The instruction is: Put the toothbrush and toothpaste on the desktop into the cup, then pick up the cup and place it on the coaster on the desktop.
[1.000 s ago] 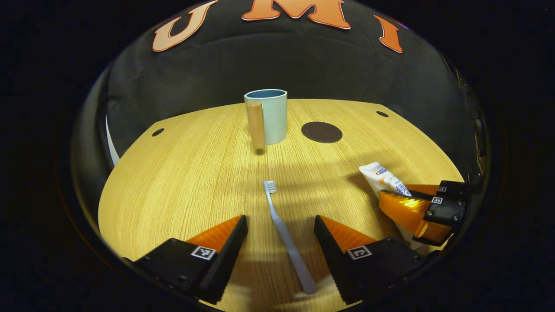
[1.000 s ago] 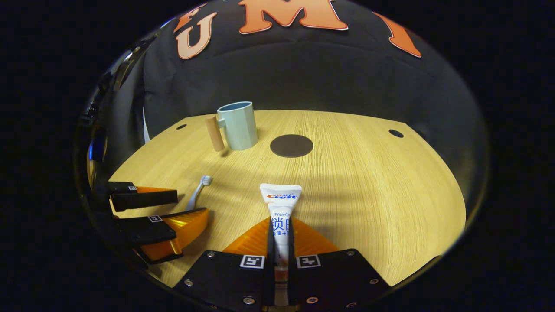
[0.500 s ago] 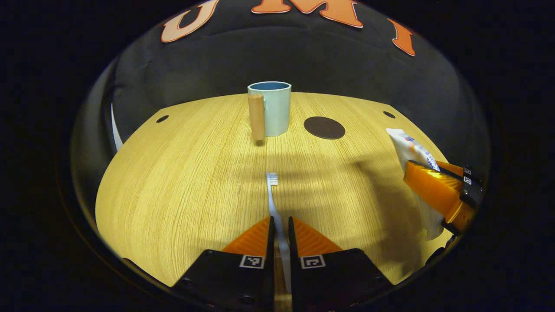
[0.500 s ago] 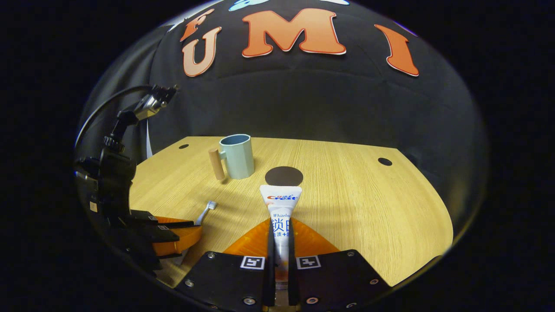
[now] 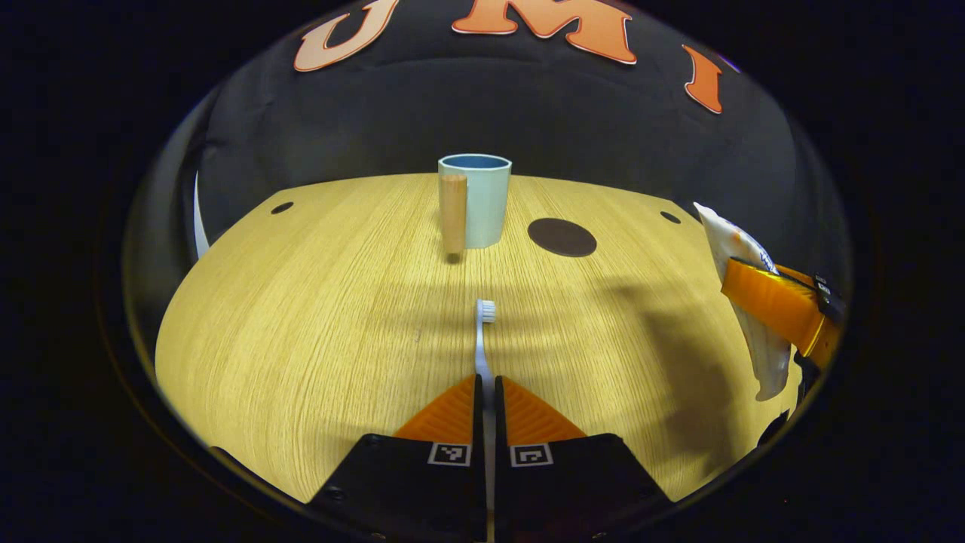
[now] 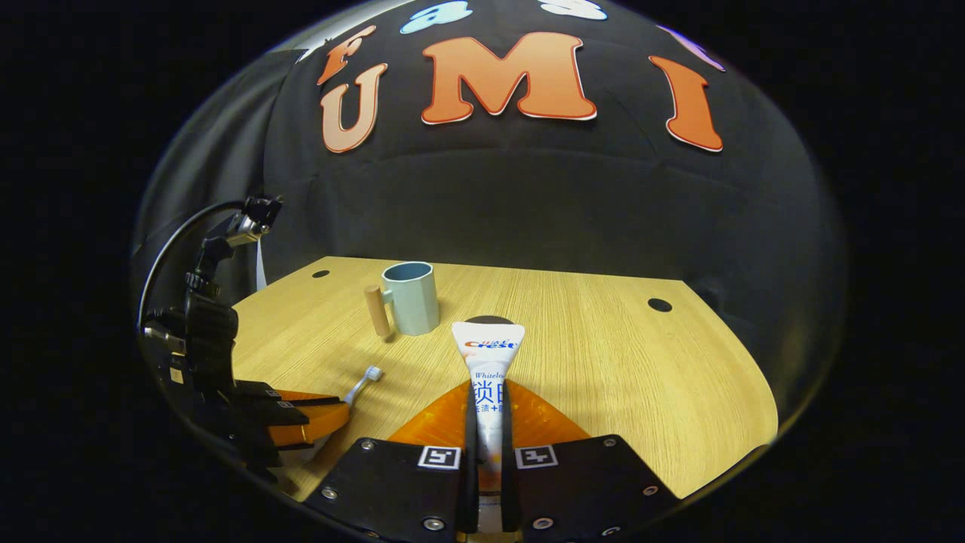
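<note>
My left gripper (image 5: 486, 385) is shut on the handle of the pale toothbrush (image 5: 483, 332), whose bristle head points toward the cup. The light blue cup (image 5: 482, 197) with a wooden handle stands upright at the far middle of the wooden desktop (image 5: 301, 317). A dark round coaster (image 5: 562, 237) lies just right of it. My right gripper (image 6: 487, 392) is shut on the white toothpaste tube (image 6: 488, 362), held above the desktop; in the left gripper view the tube (image 5: 742, 249) hangs at the right edge. In the right gripper view the cup (image 6: 411, 297) stands ahead and left, the coaster (image 6: 488, 320) is mostly hidden behind the tube, and the left gripper (image 6: 301, 411) holds the toothbrush (image 6: 363, 381) at the lower left.
Small dark holes mark the desktop's far corners (image 5: 282, 207) (image 6: 660, 305). Black cloth wall rises behind the desktop. A cabled camera mount (image 6: 241, 226) rides atop the left gripper at the left of the right gripper view.
My left gripper closed on the toothbrush handle and now holds it straight ahead. My right gripper lifted the toothpaste higher off the desktop.
</note>
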Demonstrator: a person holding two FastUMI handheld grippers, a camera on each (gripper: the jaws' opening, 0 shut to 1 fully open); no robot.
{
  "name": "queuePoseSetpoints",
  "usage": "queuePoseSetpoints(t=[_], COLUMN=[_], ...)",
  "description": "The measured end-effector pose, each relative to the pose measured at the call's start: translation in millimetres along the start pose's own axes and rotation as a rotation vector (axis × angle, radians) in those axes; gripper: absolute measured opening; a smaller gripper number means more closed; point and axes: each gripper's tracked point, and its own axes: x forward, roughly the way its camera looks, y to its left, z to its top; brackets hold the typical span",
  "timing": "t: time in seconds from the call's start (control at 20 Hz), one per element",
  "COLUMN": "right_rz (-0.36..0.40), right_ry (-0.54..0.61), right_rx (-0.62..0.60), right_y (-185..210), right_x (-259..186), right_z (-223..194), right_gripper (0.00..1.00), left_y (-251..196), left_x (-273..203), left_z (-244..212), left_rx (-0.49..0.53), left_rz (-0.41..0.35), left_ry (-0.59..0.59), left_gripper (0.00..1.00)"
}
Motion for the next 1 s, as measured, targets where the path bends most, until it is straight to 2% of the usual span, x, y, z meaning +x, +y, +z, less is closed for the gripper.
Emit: queuePoseSetpoints(t=[0.6,0.85,1.0], right_rz=[0.013,0.011,-0.004], right_ry=[-0.087,-0.109,-0.106], right_rx=[-0.001,-0.008,0.0], right_y=[6,4,-2], right_x=[1,2,7], right_z=[34,44,45], right_gripper=[0.12,0.12,0.12], left_y=[4,7,9], left_x=[-22,-24,-20], left_z=[83,133,162], left_rx=[0.065,0.072,0.036], left_rz=[-0.02,-0.019,-0.029], left_ry=[-0.38,-0.497,-0.537], left_gripper=[0.04,0.04,0.04])
